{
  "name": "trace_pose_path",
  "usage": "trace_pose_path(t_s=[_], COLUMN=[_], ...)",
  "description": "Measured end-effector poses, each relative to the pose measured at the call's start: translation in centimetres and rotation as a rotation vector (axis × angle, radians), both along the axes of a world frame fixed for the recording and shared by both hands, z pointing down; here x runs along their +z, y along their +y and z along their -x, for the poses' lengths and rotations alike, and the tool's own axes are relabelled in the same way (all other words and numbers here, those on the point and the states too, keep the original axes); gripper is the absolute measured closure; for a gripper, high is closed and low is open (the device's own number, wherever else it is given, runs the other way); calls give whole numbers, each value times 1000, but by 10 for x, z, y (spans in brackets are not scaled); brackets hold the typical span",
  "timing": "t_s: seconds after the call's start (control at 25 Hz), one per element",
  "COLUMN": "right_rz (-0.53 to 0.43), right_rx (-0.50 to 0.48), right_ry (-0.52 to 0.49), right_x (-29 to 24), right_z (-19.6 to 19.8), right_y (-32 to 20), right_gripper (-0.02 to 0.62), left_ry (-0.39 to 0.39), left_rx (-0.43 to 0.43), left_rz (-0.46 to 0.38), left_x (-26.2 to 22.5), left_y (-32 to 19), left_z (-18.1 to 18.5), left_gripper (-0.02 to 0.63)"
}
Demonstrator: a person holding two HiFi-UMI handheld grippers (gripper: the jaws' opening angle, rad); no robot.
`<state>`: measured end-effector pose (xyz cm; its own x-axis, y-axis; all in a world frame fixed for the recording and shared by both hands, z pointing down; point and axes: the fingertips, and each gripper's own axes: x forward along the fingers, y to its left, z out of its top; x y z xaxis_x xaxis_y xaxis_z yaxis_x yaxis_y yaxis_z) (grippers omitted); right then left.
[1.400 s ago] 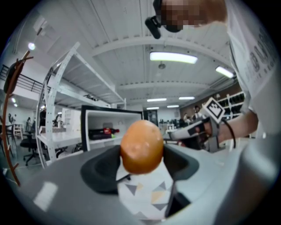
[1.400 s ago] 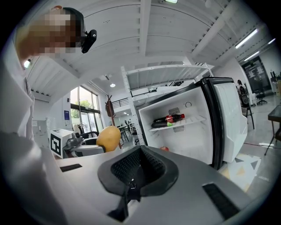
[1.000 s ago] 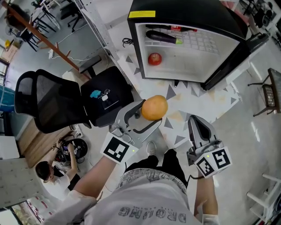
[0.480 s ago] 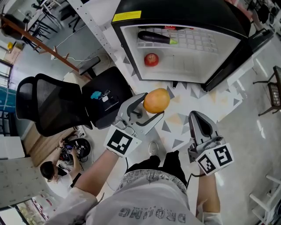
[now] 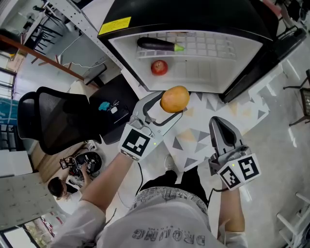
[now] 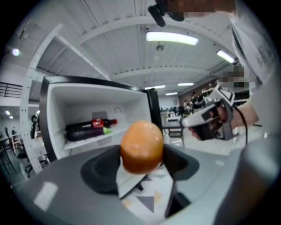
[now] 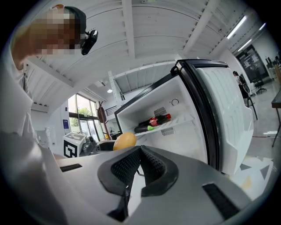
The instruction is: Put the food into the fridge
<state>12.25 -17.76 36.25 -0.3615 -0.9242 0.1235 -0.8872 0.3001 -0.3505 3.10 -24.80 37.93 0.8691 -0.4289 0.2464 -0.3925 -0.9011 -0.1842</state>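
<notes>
Since the earlier frame the left gripper (image 5: 167, 105) has moved up the head view with its load, and the open fridge (image 5: 193, 14) now fills more of the top of the frame — the orange fruit (image 5: 175, 99) sits just below the lower edge of the fridge opening, at centre. The left gripper view shows that claw grasping the fruit (image 6: 141, 147) between its two dark pads, the white fridge interior behind it at left. Inside, a purple eggplant (image 5: 155, 45) lies on the wire shelf, with a dark red-labelled bottle (image 6: 99, 123) beside it on the same shelf, and a red apple (image 5: 159, 67) rests lower in the compartment. The right gripper (image 5: 220, 131) hangs at the lower right of the head view, well apart from the fruit; its own view shows the jaws clenched tip to tip on nothing (image 7: 140, 163). A black office chair (image 5: 58, 116) stands at the left of the frame — a person (image 5: 58, 186) crouches on the floor below it, lower left.
</notes>
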Motion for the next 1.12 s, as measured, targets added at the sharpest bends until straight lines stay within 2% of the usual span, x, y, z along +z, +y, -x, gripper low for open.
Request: trace_pose_path(t_s=[0.56,0.76,1.12], right_rz=[0,11,46], right_rx=[-3,-6,5], right_ry=[-55,-64,-65], right_x=[17,30,48], right_z=[-39,-46,-60], right_y=[-34,-45,-57], right_gripper=[592,594,594], left_ry=[-144,-210,-285], left_rx=[23,33,44], left_rz=[13,2,3], left_x=[63,90,131], left_y=[-71,-102,-149], left_z=[-68,-85,-108], left_gripper=[297,297,297])
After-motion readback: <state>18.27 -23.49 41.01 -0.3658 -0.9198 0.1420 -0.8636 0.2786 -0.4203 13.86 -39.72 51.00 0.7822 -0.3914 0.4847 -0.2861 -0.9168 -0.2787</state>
